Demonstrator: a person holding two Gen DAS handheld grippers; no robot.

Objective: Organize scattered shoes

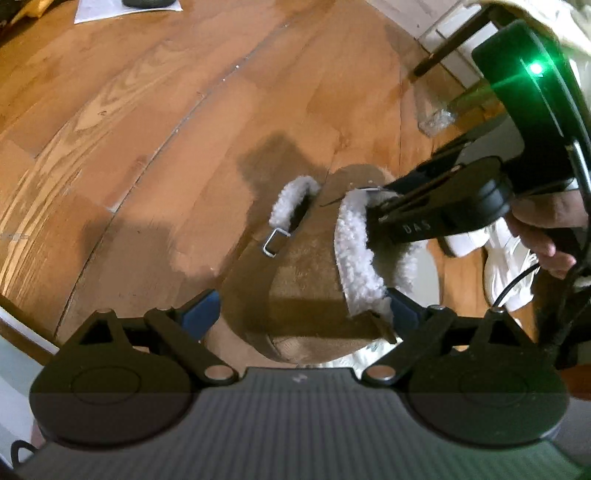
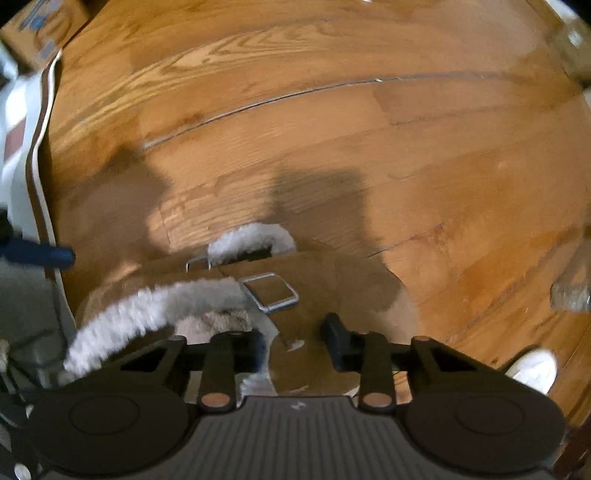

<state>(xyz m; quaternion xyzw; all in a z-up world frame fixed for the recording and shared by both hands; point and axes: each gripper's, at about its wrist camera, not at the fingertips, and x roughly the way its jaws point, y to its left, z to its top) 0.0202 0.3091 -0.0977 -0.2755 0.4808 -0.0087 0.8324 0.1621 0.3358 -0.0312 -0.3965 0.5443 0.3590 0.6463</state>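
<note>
A tan suede slipper [image 1: 295,280] with white fleece lining and metal buckles hangs above the wooden floor. My left gripper [image 1: 301,312] has its blue-padded fingers [image 1: 201,314] on both sides of the slipper's rear part and is shut on it. My right gripper [image 1: 373,206] comes in from the right and clamps the fleece-lined upper edge. In the right wrist view the same slipper [image 2: 332,291] fills the space between my right gripper's [image 2: 297,349] fingers, which are shut on its suede upper beside a square buckle [image 2: 271,291].
White sneakers [image 1: 509,258] lie on the floor at right, one also shows in the right wrist view [image 2: 535,369]. A dark furniture leg [image 1: 447,44] and clear plastic [image 1: 436,118] stand at upper right. A white paper sheet [image 1: 125,11] lies at the far left. A white cabinet edge [image 2: 22,147] stands left.
</note>
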